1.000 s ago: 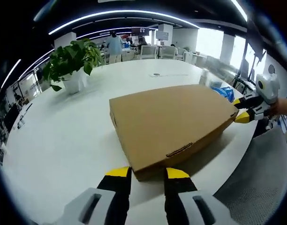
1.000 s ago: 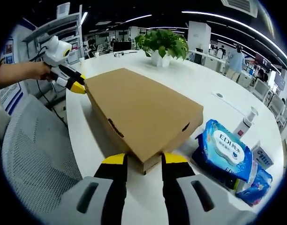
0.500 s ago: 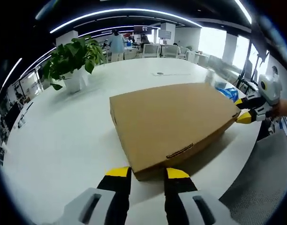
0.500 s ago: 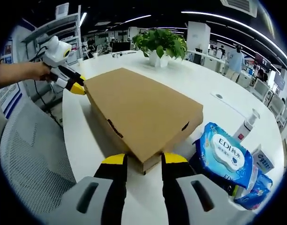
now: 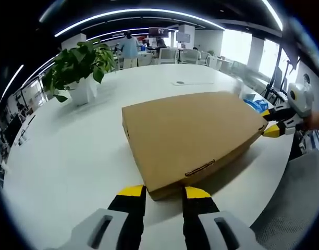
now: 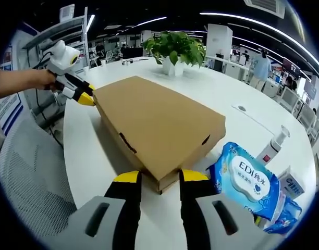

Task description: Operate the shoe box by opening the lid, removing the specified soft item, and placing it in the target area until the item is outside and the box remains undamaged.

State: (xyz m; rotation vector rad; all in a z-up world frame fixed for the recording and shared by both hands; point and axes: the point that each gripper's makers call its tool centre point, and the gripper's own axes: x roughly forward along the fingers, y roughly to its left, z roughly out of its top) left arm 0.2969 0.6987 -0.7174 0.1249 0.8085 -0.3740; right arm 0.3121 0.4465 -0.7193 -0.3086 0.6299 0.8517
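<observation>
A flat brown cardboard shoe box (image 5: 191, 130) lies shut on the round white table (image 5: 71, 151). My left gripper (image 5: 164, 192) is open, its yellow-tipped jaws straddling the box's near corner. From the right gripper view, the same box (image 6: 154, 117) runs away from me. My right gripper (image 6: 160, 178) is open too, with the opposite corner between its jaws. Each gripper also shows from across the box: the left gripper (image 6: 87, 95) at the far left corner, the right gripper (image 5: 268, 123) at the far right corner. The lid is down, so the box's contents are hidden.
A potted plant (image 5: 78, 62) stands on the table's far side. Blue wipes packs (image 6: 245, 174) and a white pump bottle (image 6: 269, 148) lie beside the box. A grey mesh chair (image 6: 29, 182) sits at the table edge. People and desks fill the background.
Both grippers keep their places at the box corners with the same jaw gap. The views have shifted only slightly with the hands.
</observation>
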